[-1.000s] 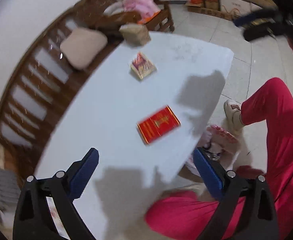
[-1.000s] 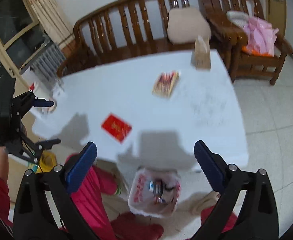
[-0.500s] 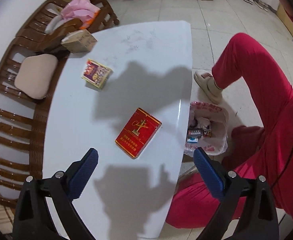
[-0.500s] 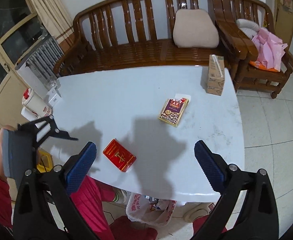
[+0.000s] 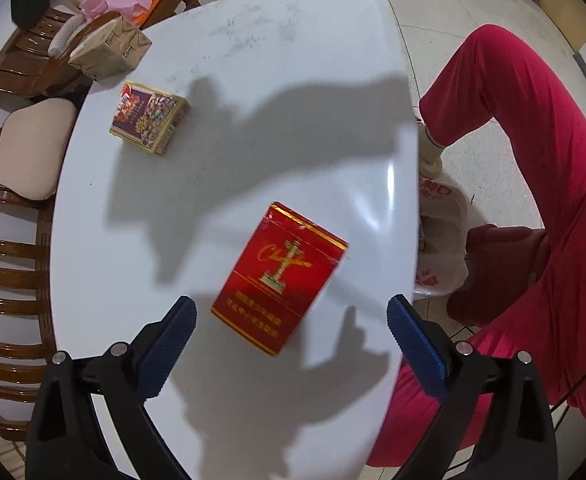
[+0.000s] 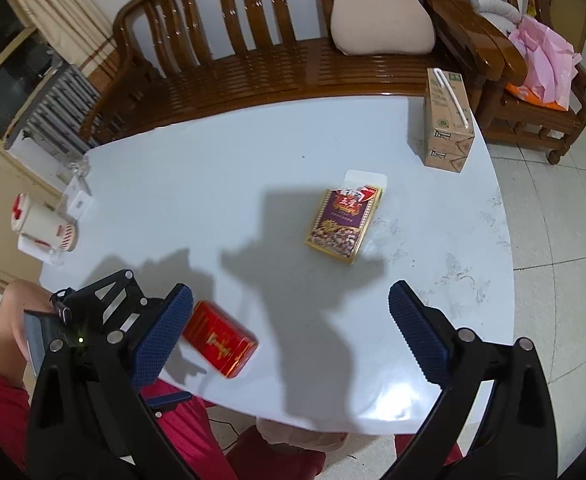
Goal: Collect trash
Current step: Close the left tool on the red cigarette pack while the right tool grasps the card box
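A red cigarette pack (image 5: 281, 276) lies flat on the white table (image 5: 253, 80), just ahead of my open left gripper (image 5: 289, 320). The same red pack (image 6: 219, 344) shows near the table's front edge in the right wrist view, beside the left gripper's frame (image 6: 105, 304). A purple-and-gold pack (image 5: 147, 118) (image 6: 343, 224) lies farther along the table. A brown drink carton (image 5: 109, 48) (image 6: 447, 120) with a straw stands at the far corner. My right gripper (image 6: 291, 330) hangs open above the table, holding nothing. A white plastic trash bag (image 5: 439, 236) sits on the floor by the table edge.
A wooden bench (image 6: 253, 52) with a beige cushion (image 6: 381, 26) runs behind the table. An armchair (image 6: 533, 92) holds pink cloth. A person's red-trousered legs (image 5: 533, 200) are beside the table. White cups and small items (image 6: 45, 228) stand left of it.
Both grippers have come lower and closer to the table. The red pack now lies just in front of the left gripper's fingers; the right gripper has shifted toward the table's middle.
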`<state>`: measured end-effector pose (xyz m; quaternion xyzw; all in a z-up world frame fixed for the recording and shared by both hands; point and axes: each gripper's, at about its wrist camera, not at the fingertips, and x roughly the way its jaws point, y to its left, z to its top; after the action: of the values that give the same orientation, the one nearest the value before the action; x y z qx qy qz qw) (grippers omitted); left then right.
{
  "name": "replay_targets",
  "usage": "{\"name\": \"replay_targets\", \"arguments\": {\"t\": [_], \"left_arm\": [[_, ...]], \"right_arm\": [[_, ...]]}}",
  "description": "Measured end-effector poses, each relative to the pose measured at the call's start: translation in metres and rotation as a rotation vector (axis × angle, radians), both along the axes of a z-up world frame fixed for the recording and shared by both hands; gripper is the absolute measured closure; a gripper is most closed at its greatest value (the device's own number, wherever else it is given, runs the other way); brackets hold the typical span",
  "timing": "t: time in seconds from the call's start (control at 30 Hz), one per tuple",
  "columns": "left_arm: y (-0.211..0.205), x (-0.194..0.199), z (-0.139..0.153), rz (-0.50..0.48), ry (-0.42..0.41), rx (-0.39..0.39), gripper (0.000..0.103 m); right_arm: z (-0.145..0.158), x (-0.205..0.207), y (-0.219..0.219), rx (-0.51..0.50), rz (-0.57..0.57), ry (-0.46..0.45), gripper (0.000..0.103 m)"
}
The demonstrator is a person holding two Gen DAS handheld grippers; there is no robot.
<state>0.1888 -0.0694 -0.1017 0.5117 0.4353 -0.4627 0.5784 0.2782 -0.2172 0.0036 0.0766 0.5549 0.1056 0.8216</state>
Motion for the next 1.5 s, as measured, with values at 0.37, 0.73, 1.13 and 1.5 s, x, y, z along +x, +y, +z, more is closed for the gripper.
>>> {"name": "replay_targets", "arguments": {"t": [0.37,0.73,1.13,1.5], "left_arm": [[-0.004,0.024,-0.024,0.01,0.042,0.002,0.009],[0.001,0.035,-0.037,0.023,0.082,-0.02,0.009],[0.005,0.043,-0.036,0.063,0.153,-0.069,0.009],[0.02,0.05,-0.031,0.078,0.193,-0.099,0.024]], "right_arm": [[-0.066,0.058,0.006,-0.045,-0.012,0.103,0.007],[-0.119,0.091,0.01,-0.078,-0.029,0.172,0.007],[-0.136,0.098,0.01,-0.114,-0.012,0.16,0.031],[-0.139,0.095,0.011,-0.117,0.001,0.151,0.04]]}}
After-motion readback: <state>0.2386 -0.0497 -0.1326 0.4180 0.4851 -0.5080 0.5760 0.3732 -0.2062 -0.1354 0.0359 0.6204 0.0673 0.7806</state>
